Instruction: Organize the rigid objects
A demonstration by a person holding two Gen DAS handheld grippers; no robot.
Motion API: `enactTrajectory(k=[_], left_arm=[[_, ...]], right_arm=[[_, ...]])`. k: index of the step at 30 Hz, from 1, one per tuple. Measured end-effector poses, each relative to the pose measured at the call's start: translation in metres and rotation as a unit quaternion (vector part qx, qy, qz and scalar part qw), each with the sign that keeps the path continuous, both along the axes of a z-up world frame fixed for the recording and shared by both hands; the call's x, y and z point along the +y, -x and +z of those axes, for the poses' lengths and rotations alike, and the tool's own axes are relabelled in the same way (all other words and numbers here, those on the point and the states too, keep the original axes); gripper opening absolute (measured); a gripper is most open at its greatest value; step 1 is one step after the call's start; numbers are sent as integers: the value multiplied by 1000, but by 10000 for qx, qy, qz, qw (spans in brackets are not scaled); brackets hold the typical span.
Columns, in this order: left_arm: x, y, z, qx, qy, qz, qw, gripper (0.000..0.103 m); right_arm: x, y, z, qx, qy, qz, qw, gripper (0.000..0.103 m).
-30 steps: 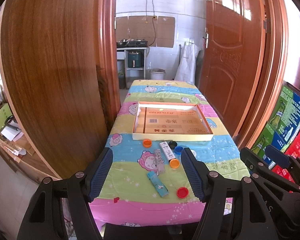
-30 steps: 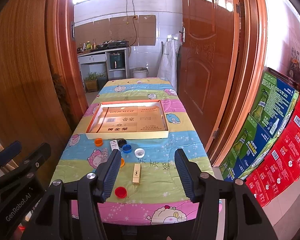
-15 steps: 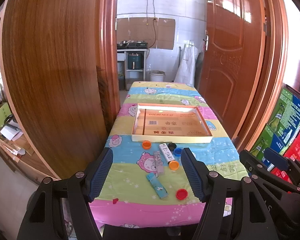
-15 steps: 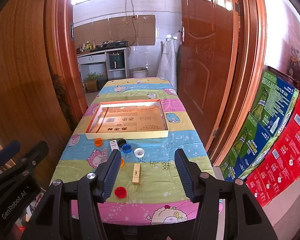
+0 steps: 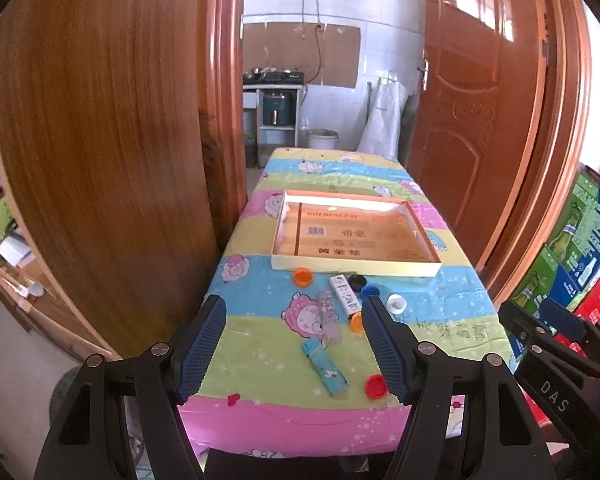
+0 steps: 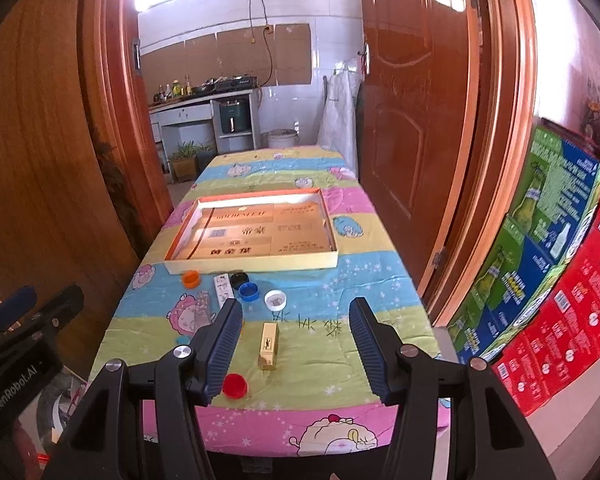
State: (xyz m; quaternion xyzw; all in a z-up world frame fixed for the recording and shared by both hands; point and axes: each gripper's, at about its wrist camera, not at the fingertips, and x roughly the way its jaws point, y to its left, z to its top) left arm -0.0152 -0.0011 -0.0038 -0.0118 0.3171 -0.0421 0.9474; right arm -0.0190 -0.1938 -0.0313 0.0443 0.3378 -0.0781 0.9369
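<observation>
Above the table's near edge, left gripper point(image 5: 294, 344) and right gripper point(image 6: 296, 344) hang apart and empty, barely shifted; lighters and caps lie untouched at twelve o'clock, before the empty box point(image 6: 252, 266).

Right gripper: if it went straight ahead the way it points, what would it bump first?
Probably the little gold box, which lies on the table between the open fingers of the right gripper. Depth is hard to judge, so it might pass above it.
</observation>
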Motion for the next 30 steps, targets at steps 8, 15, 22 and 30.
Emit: enactTrajectory(k=[8,15,22,30], left_arm=[[-3,-33,-55,525,0,-67,9986,72],[-15,-54,-105,877,-169,16,9960,72],[-27,-76,-137,1349,-32,13,9909,72],[-40,-93,-159,1677,-66,236,9855,68]], right_arm=[[-8,-25,-44,420,-167,126,9989,55],[-13,-47,-83,769,-311,148,9964,55],[-22,-64,-103,991,-363,90,9944,55],[-22,-85,-113,1100,-402,175,9930,55]])
